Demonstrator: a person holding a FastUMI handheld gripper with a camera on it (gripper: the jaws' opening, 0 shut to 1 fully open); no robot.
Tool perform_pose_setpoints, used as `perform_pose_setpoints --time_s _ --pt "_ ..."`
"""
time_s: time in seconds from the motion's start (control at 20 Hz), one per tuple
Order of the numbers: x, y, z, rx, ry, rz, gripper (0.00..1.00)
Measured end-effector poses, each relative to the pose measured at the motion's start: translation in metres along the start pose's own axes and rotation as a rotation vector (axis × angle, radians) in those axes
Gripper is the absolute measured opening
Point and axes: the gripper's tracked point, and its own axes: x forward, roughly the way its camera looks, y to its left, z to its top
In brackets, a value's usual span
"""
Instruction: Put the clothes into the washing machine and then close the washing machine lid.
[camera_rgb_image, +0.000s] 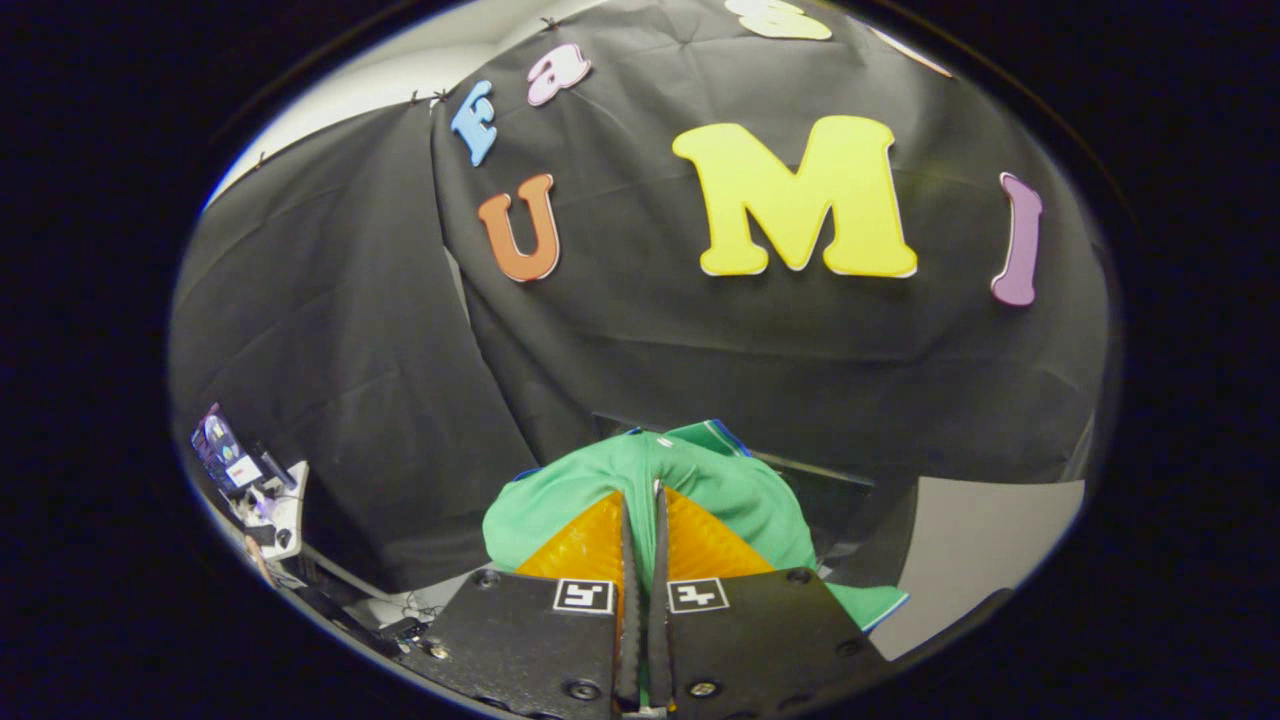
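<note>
Your claw (640, 500) is pinched nearly closed on the green garment (720, 475), lifted; carry it to the washer drum next.

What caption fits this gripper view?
Gripper shut on a green garment, lifted before the black cloth wall.

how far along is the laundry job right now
Done: the claw has picked up the green garment, its fingers closed tight with a fold of the cloth pinched between them, and the garment hangs lifted in front of the black cloth wall. In hand: carrying it. Left: dropping it into the washing machine and closing the lid.
</note>
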Motion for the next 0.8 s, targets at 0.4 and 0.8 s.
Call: perform_pose_setpoints --time_s 0.4,0.8 --pt "0.053 0.004 -0.043 0.078 0.063 -0.038 0.07" --pt "0.111 -0.015 -0.100 0.244 0.097 -0.166 0.07"
